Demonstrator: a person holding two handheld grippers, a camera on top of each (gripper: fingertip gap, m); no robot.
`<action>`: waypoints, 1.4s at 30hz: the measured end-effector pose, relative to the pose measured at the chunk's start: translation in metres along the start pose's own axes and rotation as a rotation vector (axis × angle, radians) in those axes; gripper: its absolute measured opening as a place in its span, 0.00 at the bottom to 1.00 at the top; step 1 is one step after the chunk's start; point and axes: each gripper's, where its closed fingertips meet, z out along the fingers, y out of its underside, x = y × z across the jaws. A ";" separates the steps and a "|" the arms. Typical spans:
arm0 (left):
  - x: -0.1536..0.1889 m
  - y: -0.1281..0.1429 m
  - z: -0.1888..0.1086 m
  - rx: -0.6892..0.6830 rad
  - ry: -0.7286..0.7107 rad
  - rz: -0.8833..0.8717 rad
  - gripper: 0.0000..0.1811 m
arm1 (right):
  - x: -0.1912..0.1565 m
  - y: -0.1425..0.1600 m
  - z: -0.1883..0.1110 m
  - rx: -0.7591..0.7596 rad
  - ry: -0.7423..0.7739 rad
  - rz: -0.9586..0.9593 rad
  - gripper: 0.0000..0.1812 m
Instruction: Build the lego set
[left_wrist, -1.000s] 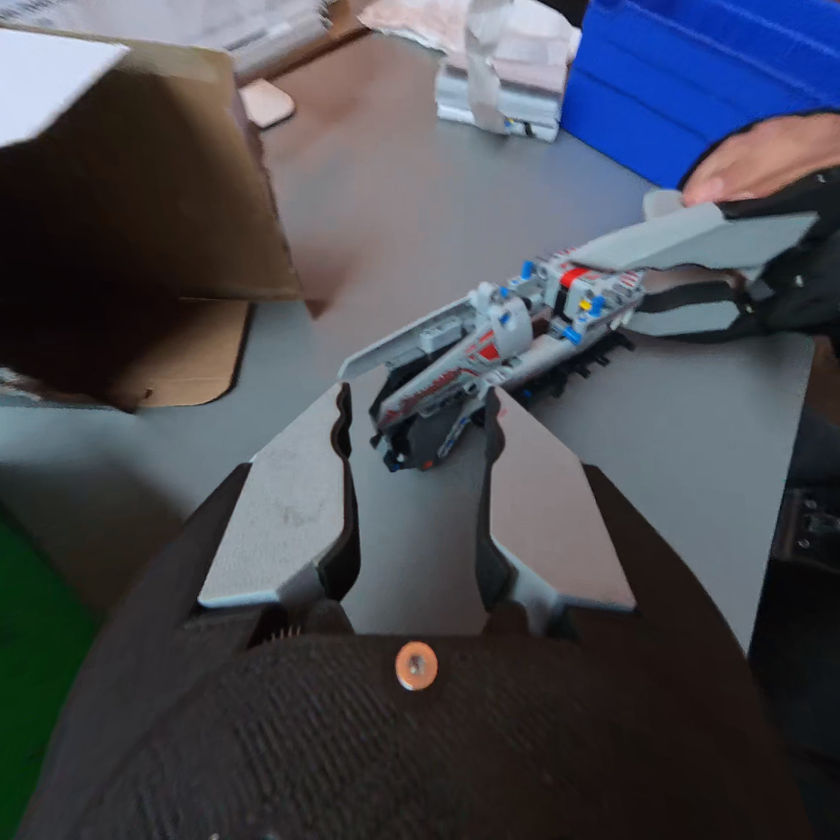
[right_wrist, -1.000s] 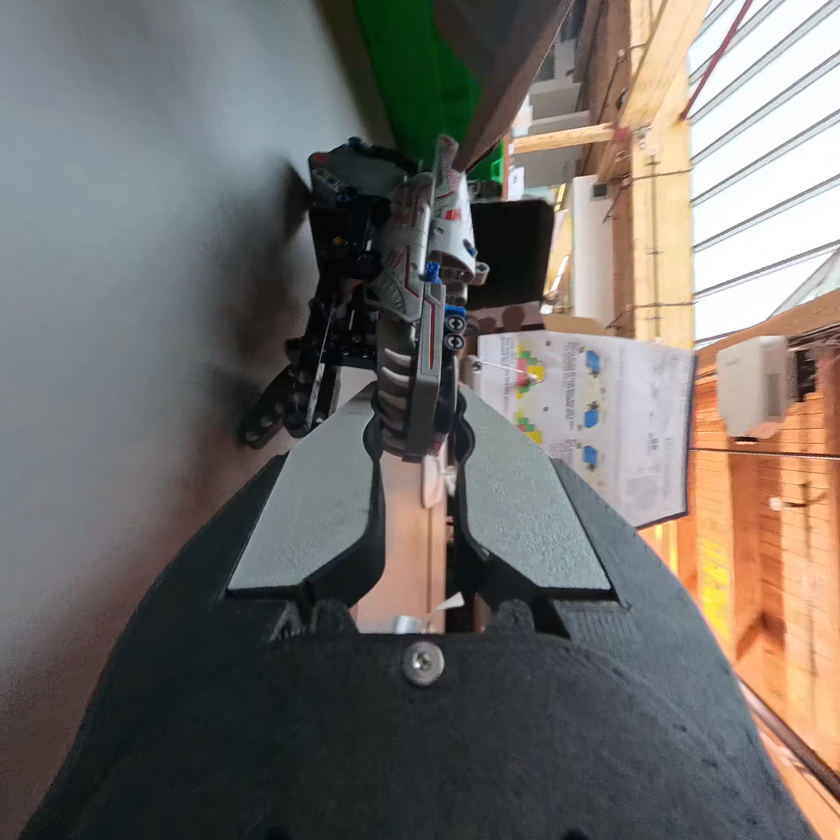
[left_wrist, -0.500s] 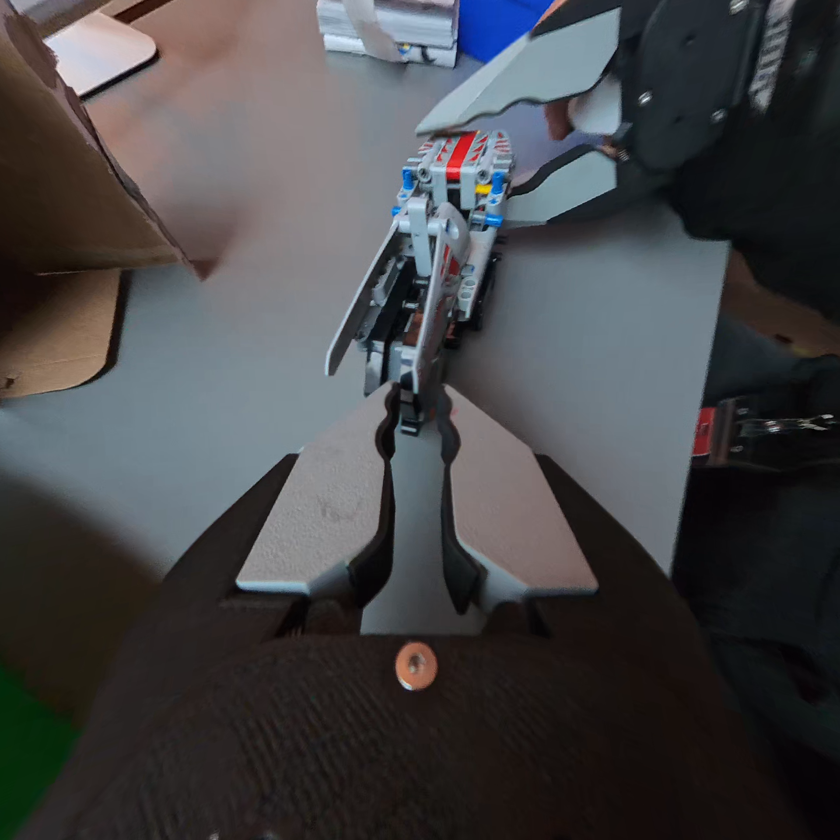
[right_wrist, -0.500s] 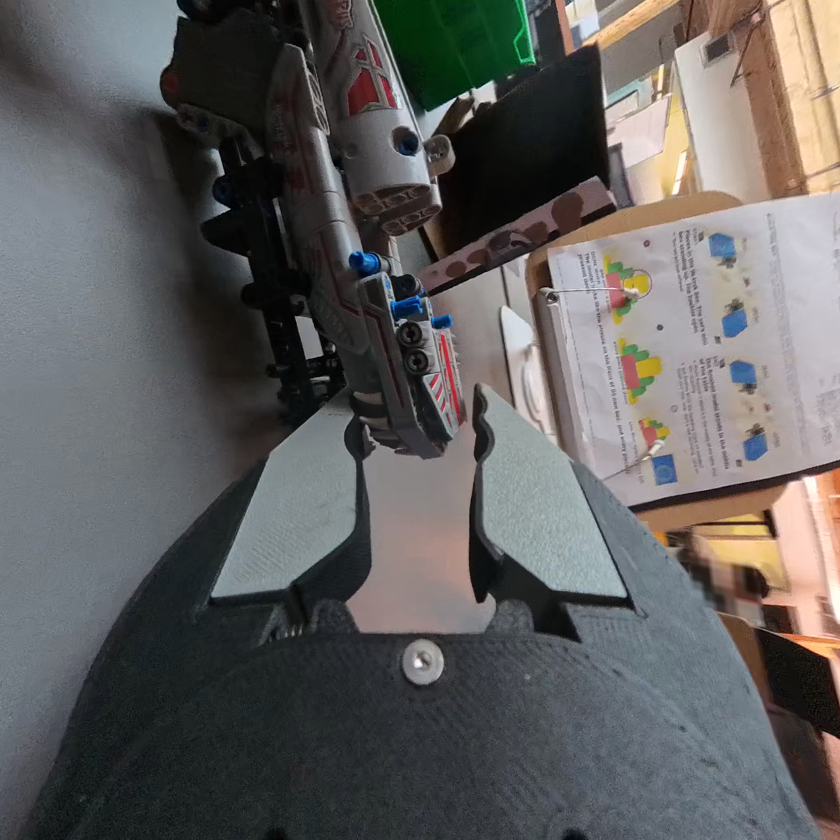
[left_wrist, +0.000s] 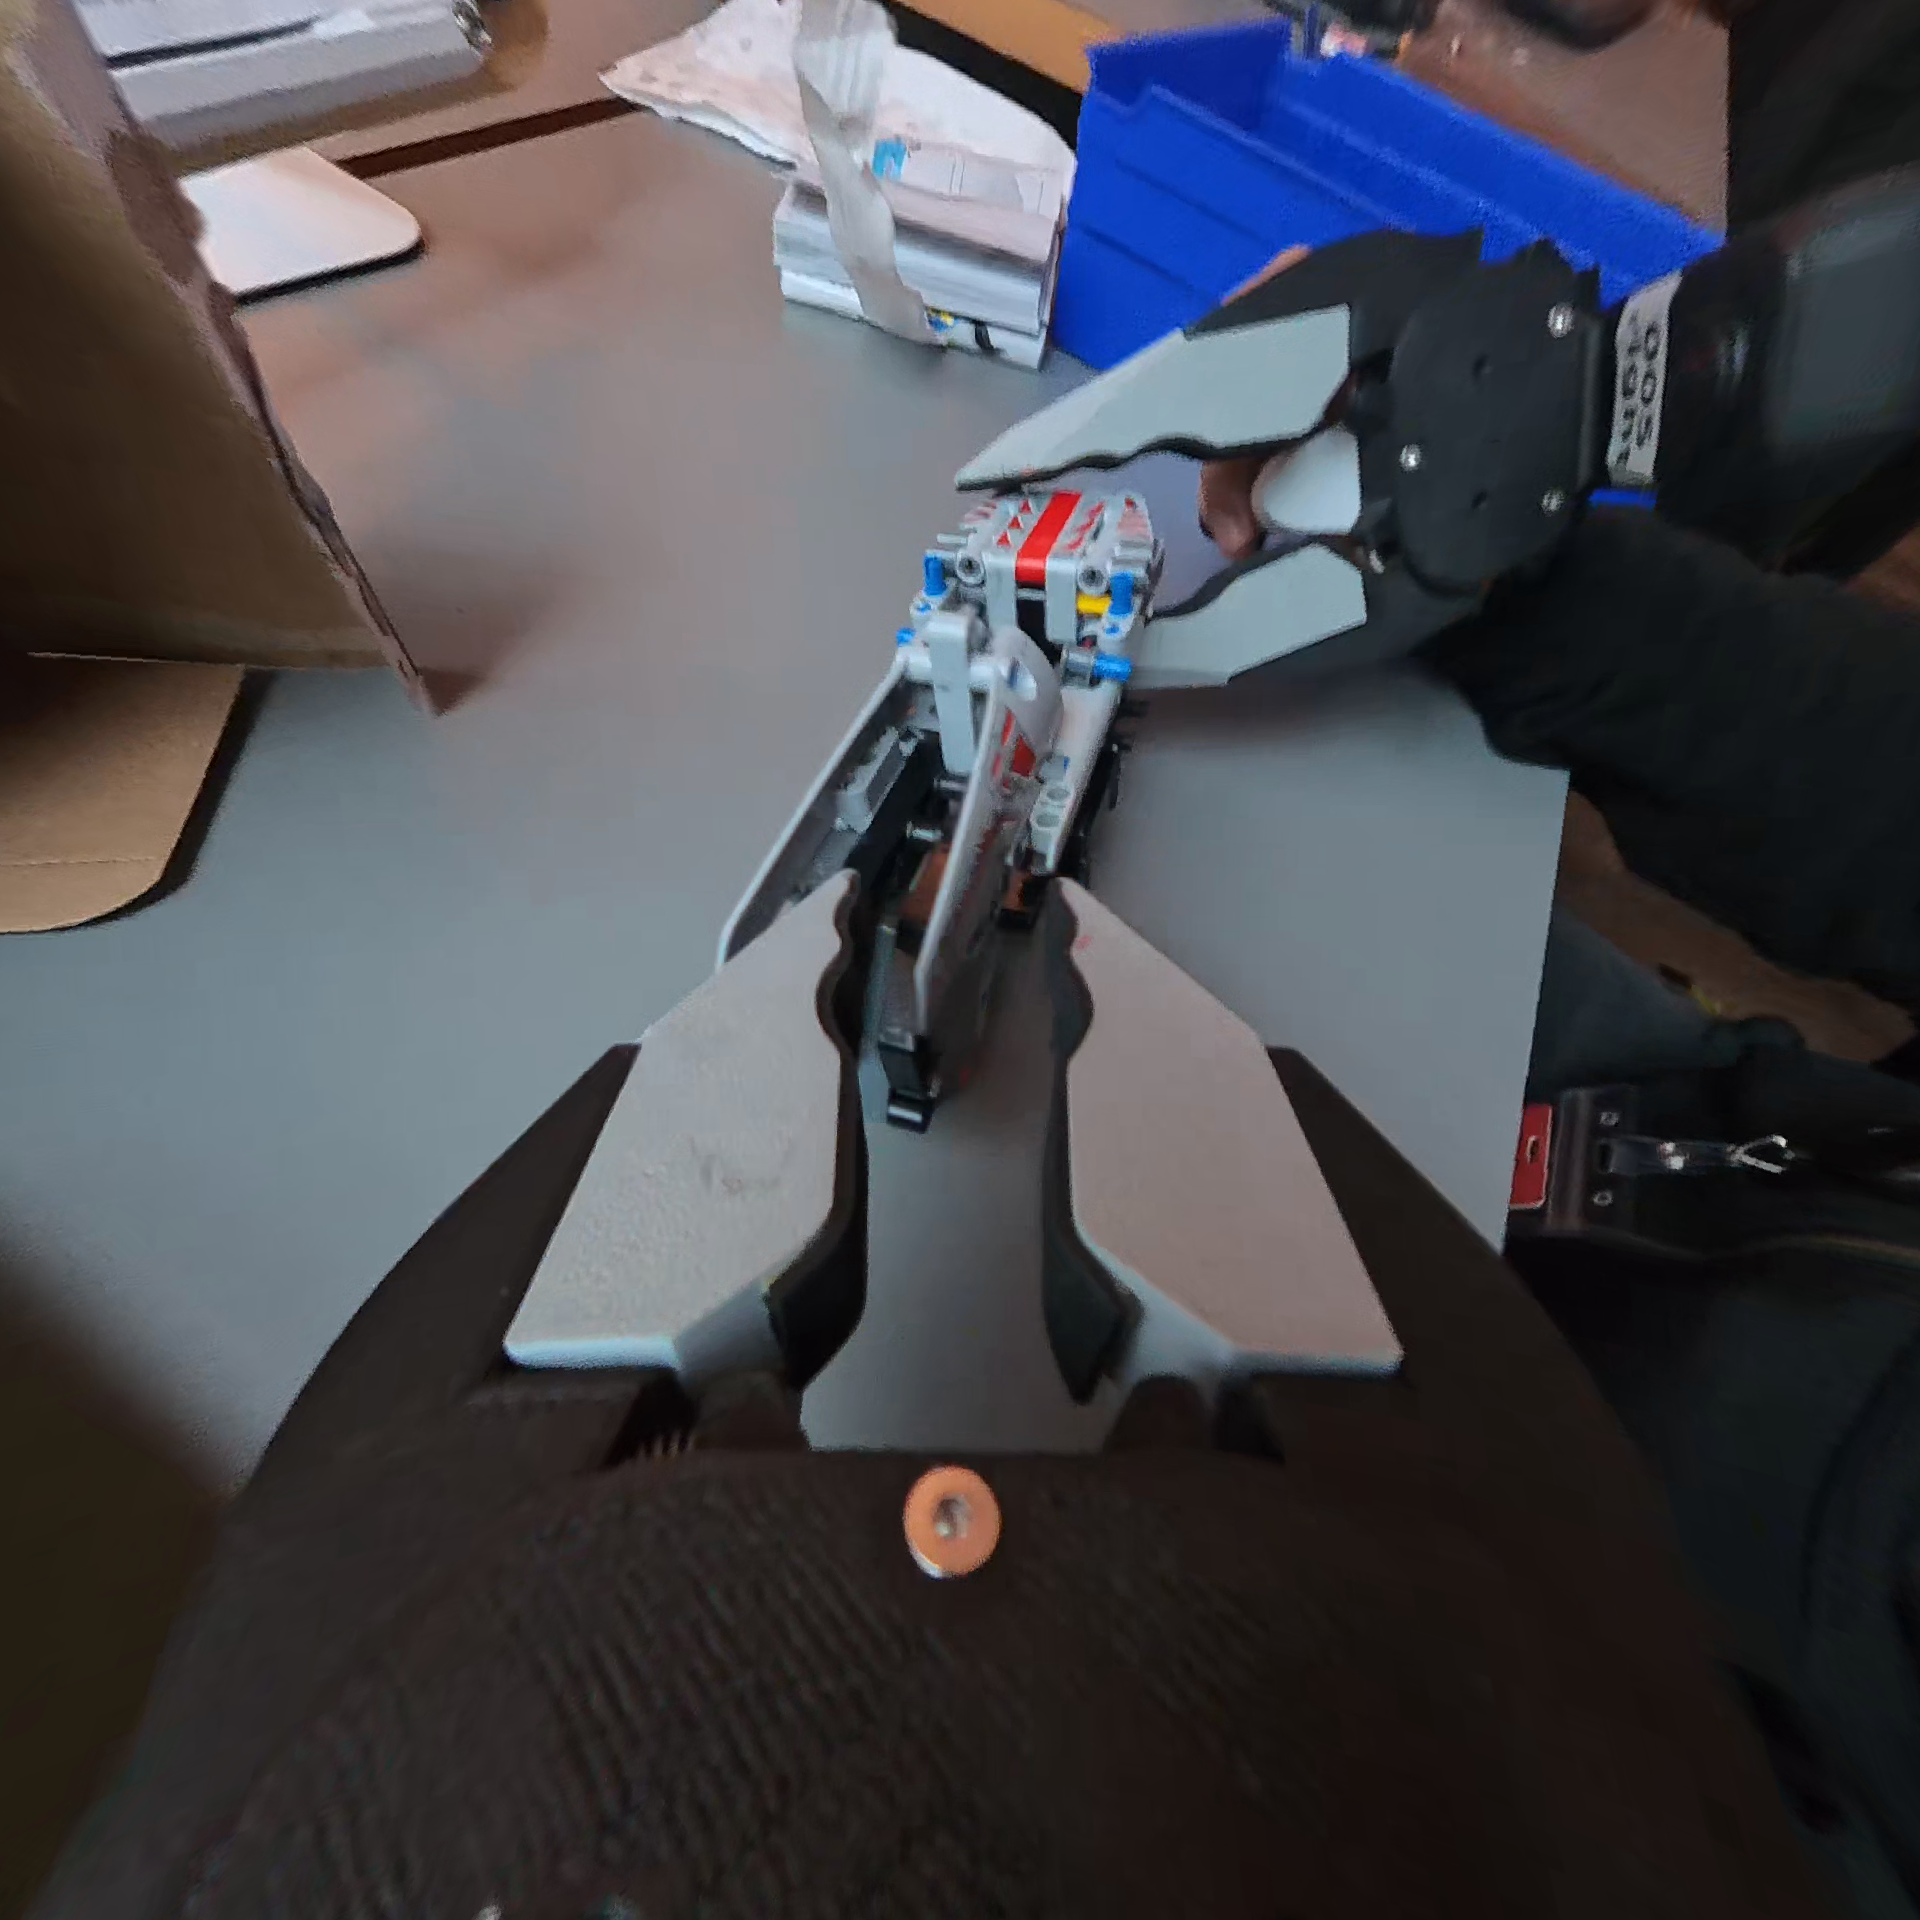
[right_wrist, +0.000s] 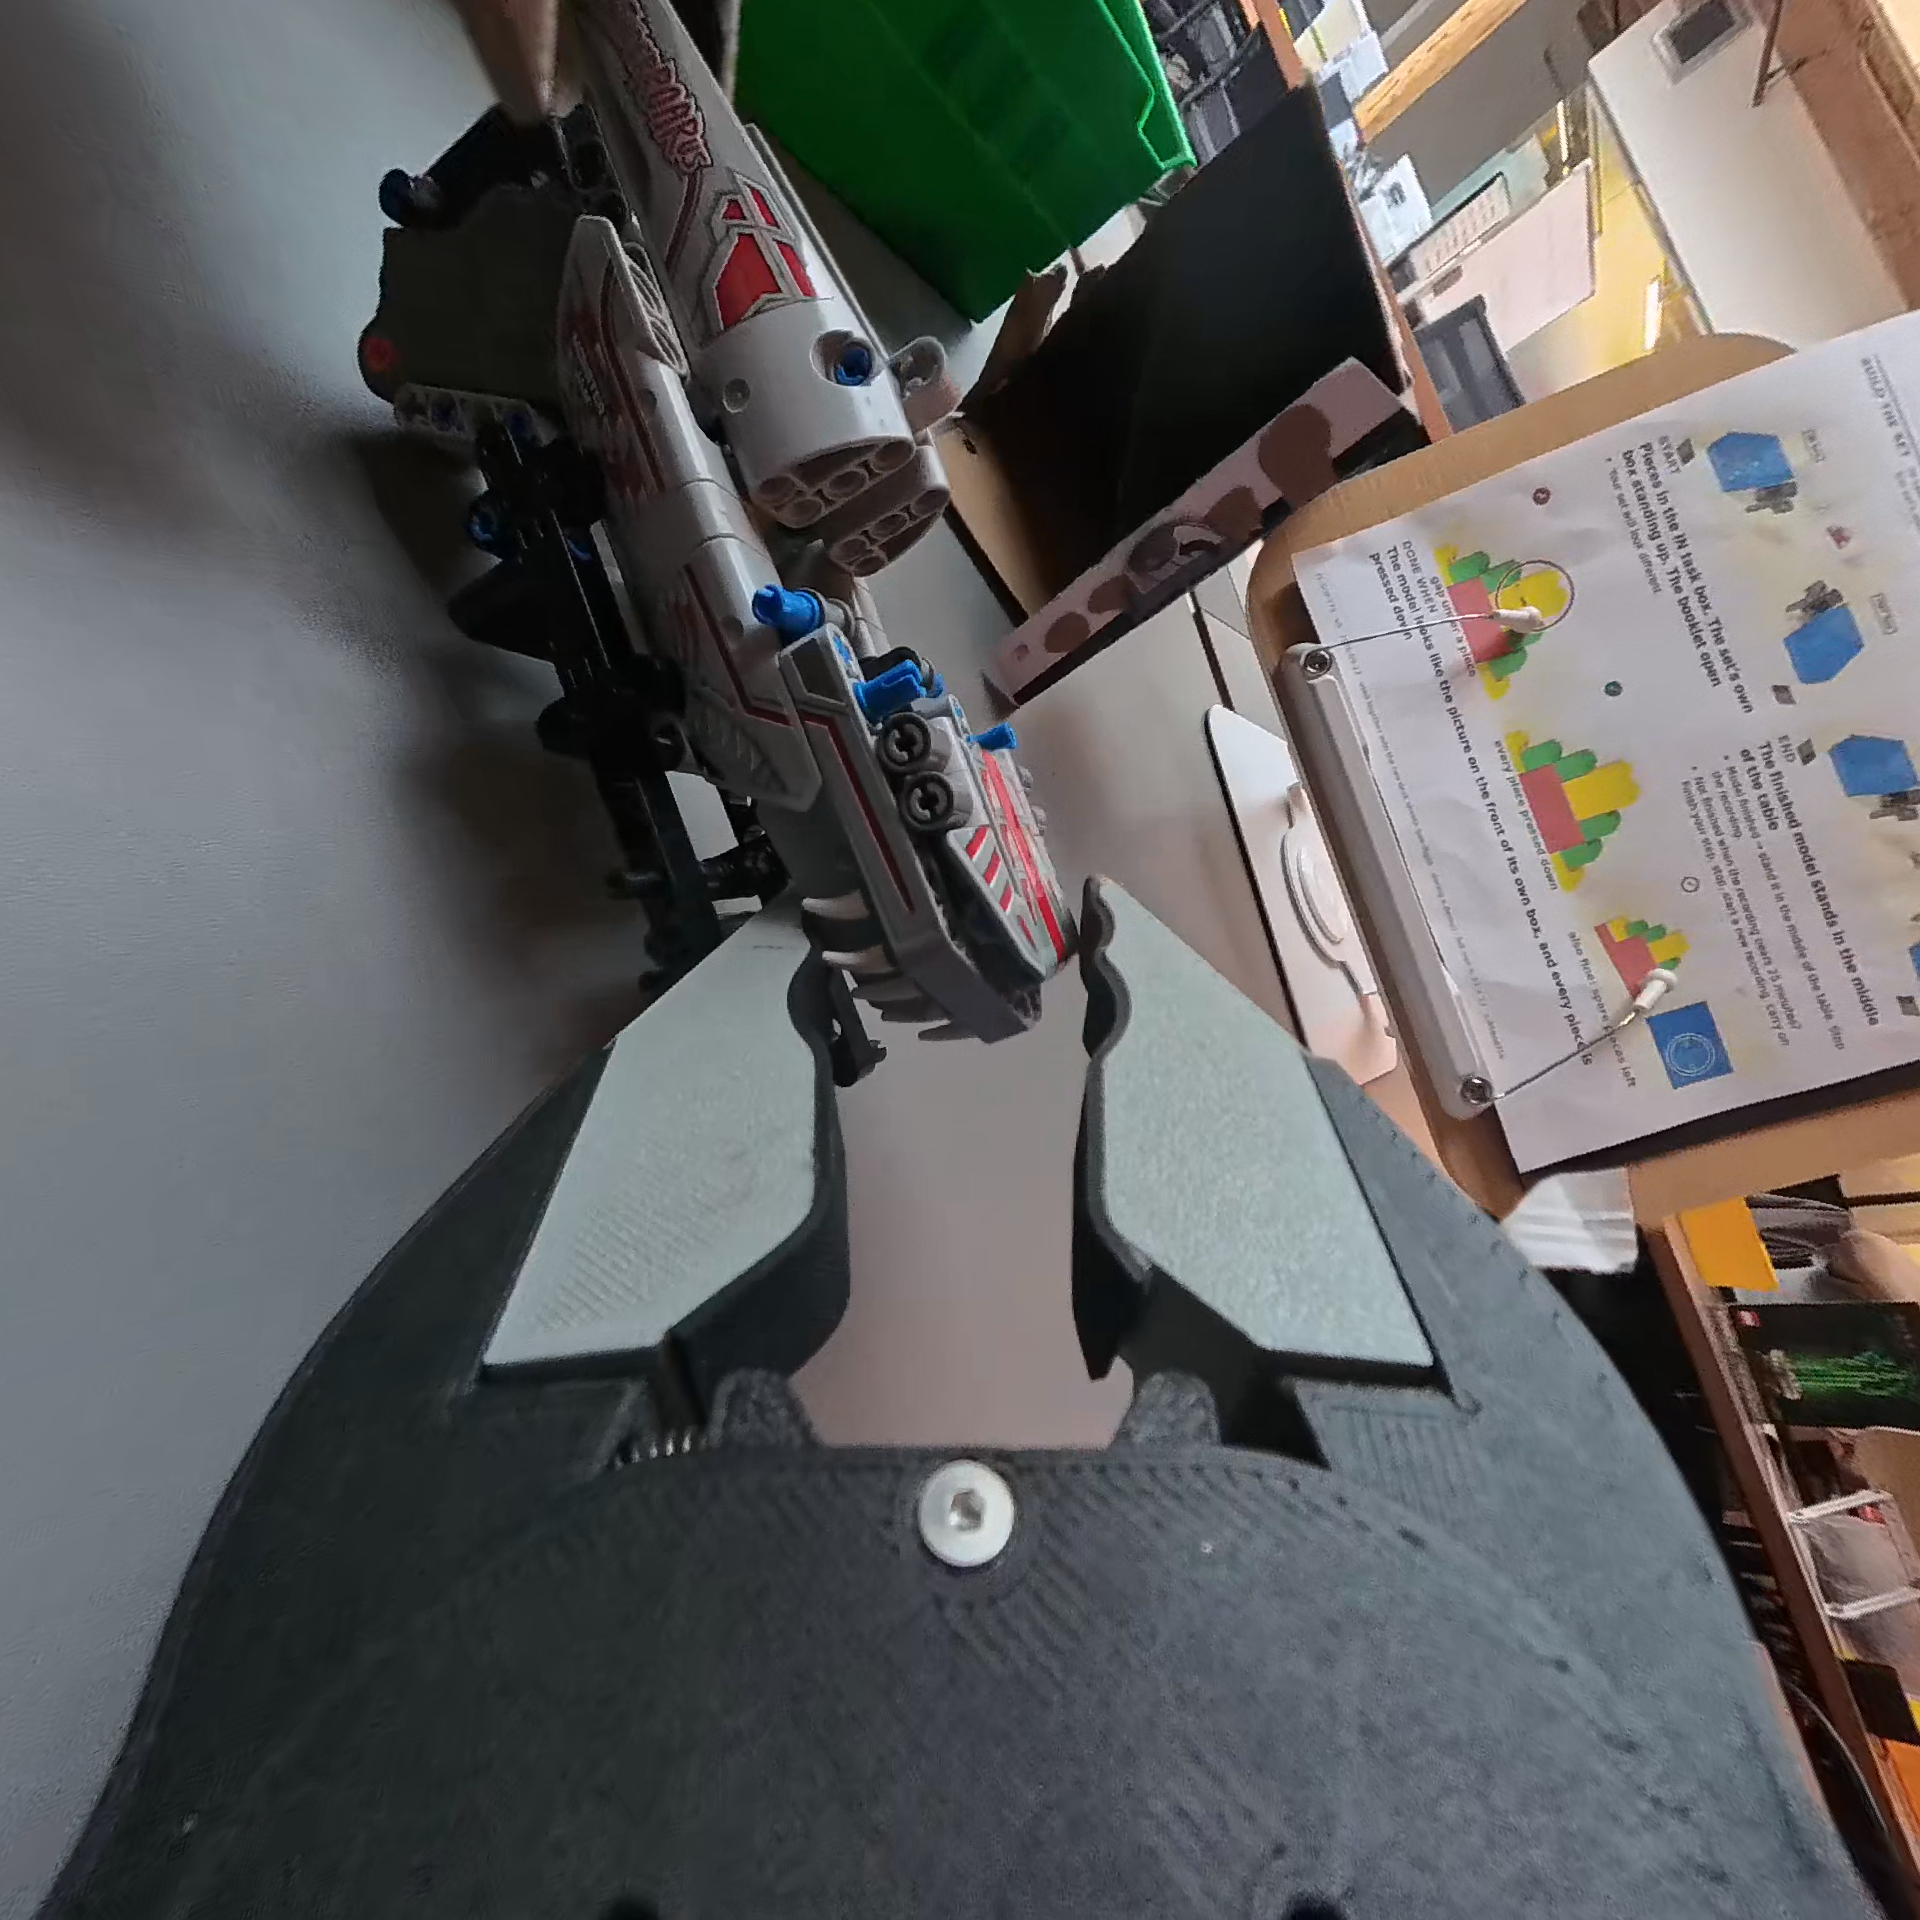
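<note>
The left tool (left_wrist: 951, 935) stands with its jaws apart, one on each side of the near end of the lego model (left_wrist: 997, 748); a gap shows on both sides, so it straddles the model without clamping it. The model lies on the grey counter (left_wrist: 416, 1039) at the centre of the left wrist view, with its long axis running from the left tool's fingertips up and slightly right toward the right tool (left_wrist: 1164, 561) in the upper right of the frame. The right tool is also parted: its upper finger sits just above the red-striped far end of the model and its lower finger lies just beside that end, close to the counter's edge. In the right wrist view, that same end of the model (right_wrist: 935, 935) sits between the right tool's (right_wrist: 951, 977) fingertips, close to the left finger, with clear space at the right finger; contact cannot be confirmed. The model thus spans the two tools end to end, and each tool is aligned with the long axis, so either could close on its own end without repositioning. Beyond the model, a cardboard box (left_wrist: 135, 468) occupies the left edge and a blue bin (left_wrist: 1247, 208) the upper right. An instruction sheet (right_wrist: 1662, 727) on a clipboard stands at the right of the right wrist view.
</note>
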 end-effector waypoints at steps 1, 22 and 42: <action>-0.002 -0.002 -0.001 0.015 -0.003 -0.011 0.16 | 0.000 0.000 0.000 -0.001 -0.002 -0.004 0.24; -0.013 -0.021 -0.018 0.113 -0.113 -0.014 0.00 | 0.006 0.014 -0.003 -0.023 -0.045 0.174 0.27; -0.011 0.004 -0.001 -0.182 -0.139 0.178 0.03 | -0.003 0.008 -0.016 -0.053 0.015 0.099 0.32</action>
